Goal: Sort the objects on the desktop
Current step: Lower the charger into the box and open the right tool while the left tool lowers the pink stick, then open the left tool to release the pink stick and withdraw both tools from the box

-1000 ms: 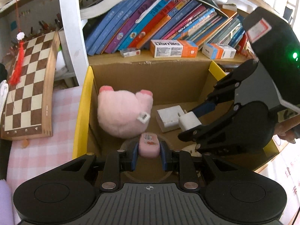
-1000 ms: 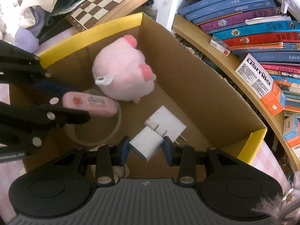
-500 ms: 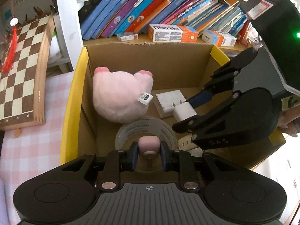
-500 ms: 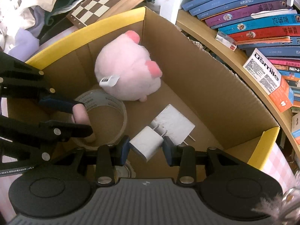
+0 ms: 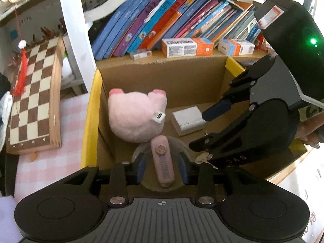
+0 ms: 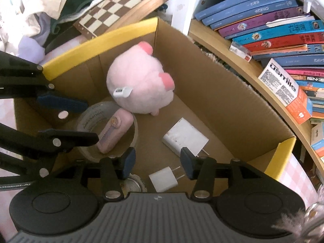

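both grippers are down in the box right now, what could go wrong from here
The pink utility knife leans half on the tape roll rim and may slide off. The left gripper and right gripper, jaws opening with nothing pressed between the pads, sit close together and could bump while withdrawing, or snag the small charger's prongs.

Premises are presenting as a home study or bedroom corner. A wooden bookshelf (image 5: 182,57) is carrying leaning paperbacks (image 5: 154,22) and small product boxes (image 5: 186,47); a folding chessboard (image 5: 34,99) is lying on a pink checked cloth (image 5: 64,133); crumpled clothing (image 6: 46,6) is piling beyond it.
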Demonstrator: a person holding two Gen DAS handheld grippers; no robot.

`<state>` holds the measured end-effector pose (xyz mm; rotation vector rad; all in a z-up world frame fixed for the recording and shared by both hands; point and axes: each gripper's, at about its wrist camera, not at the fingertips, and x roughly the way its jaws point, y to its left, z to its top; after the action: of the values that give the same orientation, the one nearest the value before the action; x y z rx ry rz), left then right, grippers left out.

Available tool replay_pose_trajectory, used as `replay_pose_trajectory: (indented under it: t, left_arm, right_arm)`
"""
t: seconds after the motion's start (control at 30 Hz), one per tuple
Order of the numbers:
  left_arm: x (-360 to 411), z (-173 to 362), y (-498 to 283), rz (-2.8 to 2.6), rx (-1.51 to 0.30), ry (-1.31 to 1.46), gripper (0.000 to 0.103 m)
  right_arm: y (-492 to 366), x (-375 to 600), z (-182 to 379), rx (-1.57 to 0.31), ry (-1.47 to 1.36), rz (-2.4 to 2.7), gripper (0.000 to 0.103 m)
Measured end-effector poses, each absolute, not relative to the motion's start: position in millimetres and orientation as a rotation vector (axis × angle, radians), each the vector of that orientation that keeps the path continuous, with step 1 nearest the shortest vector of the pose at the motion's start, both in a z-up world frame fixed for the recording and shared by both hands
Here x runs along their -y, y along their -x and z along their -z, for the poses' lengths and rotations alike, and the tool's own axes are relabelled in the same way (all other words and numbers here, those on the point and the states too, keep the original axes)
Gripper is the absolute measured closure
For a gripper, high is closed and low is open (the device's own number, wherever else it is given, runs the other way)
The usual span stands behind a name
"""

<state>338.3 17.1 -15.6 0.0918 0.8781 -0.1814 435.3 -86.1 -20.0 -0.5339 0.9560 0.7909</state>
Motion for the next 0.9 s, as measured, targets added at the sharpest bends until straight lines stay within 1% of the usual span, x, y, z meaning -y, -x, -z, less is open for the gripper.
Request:
replay_pose_trajectory:
  t: [0.1, 0.2, 0.3, 0.37, 0.43, 0.47, 0.53, 0.7, 0.77, 0.83, 0.9]
  left_arm:
    - [-17, 9, -333, 0.186, -0.852, -0.095, 0.066]
    - [-16, 3, -327, 0.186, -0.826, -0.096, 0.053]
    - [-14, -3, -320, 0.188, -0.805, -0.1, 0.052]
    - [-13, -6, -314, 0.188, -0.791, -0.104, 0.048]
    - [-13, -10, -307, 0.187, -0.776, -0.107, 0.043]
    - [-13, -13, -304, 0.186, -0.768, -0.109, 0.041]
    - [-12, -17, -296, 0.186, -0.753, -0.113, 0.035]
    - [-14, -28, -277, 0.191, -0.709, -0.108, 0.031]
    - [-16, -33, -270, 0.188, -0.688, -0.101, 0.029]
    - [-17, -37, -263, 0.184, -0.668, -0.095, 0.026]
    - [-19, -40, -256, 0.181, -0.653, -0.09, 0.024]
  right_arm:
    - [-431, 92, 11, -0.927, 0.515, -0.783, 0.052]
    - [-426, 98, 1, -0.897, 0.486, -0.773, 0.049]
    - [-420, 105, -7, -0.87, 0.458, -0.759, 0.048]
    - [-416, 110, -14, -0.849, 0.44, -0.745, 0.047]
    - [-410, 116, -21, -0.824, 0.424, -0.729, 0.043]
    - [-406, 118, -25, -0.809, 0.415, -0.722, 0.042]
    - [-399, 124, -33, -0.779, 0.388, -0.716, 0.04]
    - [-377, 135, -51, -0.718, 0.343, -0.708, 0.037]
    - [-366, 137, -57, -0.69, 0.34, -0.705, 0.034]
    - [-356, 140, -63, -0.66, 0.337, -0.701, 0.028]
    - [-346, 144, -68, -0.632, 0.328, -0.691, 0.026]
